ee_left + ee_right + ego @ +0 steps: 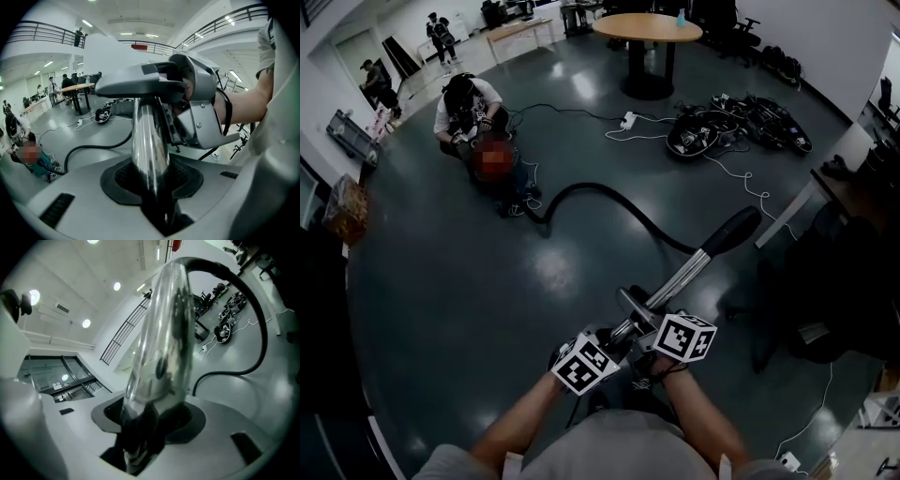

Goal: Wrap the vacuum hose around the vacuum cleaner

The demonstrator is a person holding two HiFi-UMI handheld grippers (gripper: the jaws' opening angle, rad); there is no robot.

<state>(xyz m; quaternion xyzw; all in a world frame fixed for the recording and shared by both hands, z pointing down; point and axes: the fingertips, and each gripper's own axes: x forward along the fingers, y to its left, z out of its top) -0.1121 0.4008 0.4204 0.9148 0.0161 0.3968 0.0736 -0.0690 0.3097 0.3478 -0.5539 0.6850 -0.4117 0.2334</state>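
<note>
Well, a person stands near me and holds a gripper in each hand. Both grippers clench the same shiny metal tube (680, 278) of the vacuum. The left gripper (598, 349) grasps the near end of the tube. In the left gripper view, its jaws (150, 187) press on the tube from both sides. The right gripper (652, 321) sits just beside it, a little further along the tube, and its jaws (145, 427) squeeze the tube too.

The tube slants away to the far right and ends in a black handle (733, 230). From there the black vacuum hose (609, 199) lies on the dark, shiny floor (487, 300). It curves off to the far left in a long bend. It is not wrapped round anything.

The far end of the hose reaches a low dark thing that looks like the vacuum cleaner (508, 192). It is too dark to see well. A crouching person (467, 108) is right behind it.

Further off stands a round table (647, 26). A white power strip (628, 120) and a pile of black gear (741, 122) lie on the floor near it.
</note>
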